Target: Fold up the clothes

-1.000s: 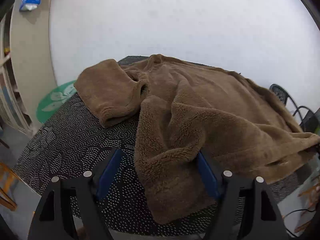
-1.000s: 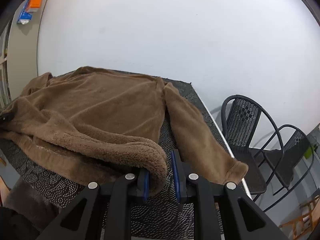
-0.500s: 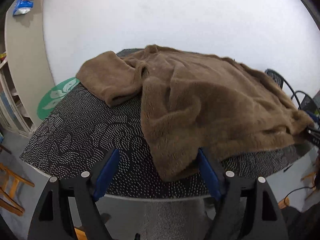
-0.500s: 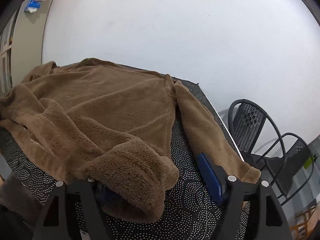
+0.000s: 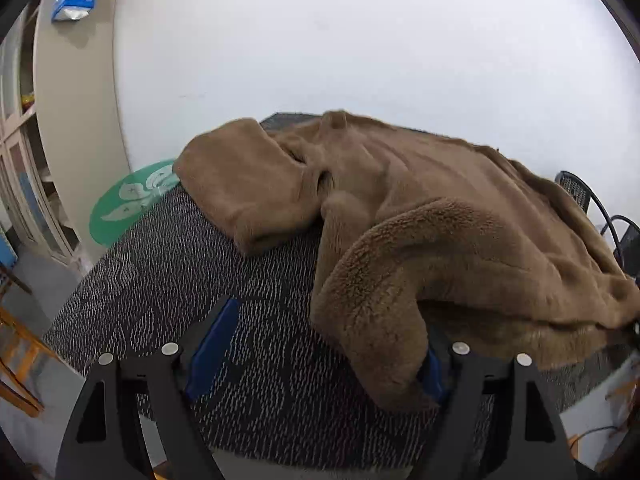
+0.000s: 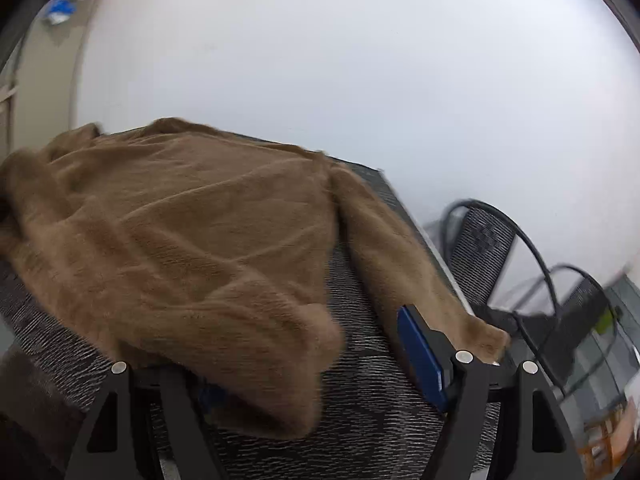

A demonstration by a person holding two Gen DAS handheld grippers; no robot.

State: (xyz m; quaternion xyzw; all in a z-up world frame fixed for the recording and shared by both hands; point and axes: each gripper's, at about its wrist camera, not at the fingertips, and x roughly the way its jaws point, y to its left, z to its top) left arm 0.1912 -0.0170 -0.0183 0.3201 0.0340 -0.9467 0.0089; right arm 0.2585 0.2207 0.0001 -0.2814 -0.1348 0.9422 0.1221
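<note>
A brown fleece hoodie lies spread on a dark patterned table, its hood flat at the far left. My left gripper is open at the near edge; a bunched front fold lies between its jaws and covers most of the right pad. In the right wrist view the hoodie fills the left, with one sleeve running along the table's right edge. My right gripper is open, a rolled hem draped over its left pad. The right pad is bare.
Two black mesh chairs stand beyond the table's right edge. A green round sign and shelving stand at the left. A white wall rises behind the table.
My right gripper opened and let go of the hem, which dropped in a roll on the table. My left gripper pulled back and then came forward again onto the front fold.
</note>
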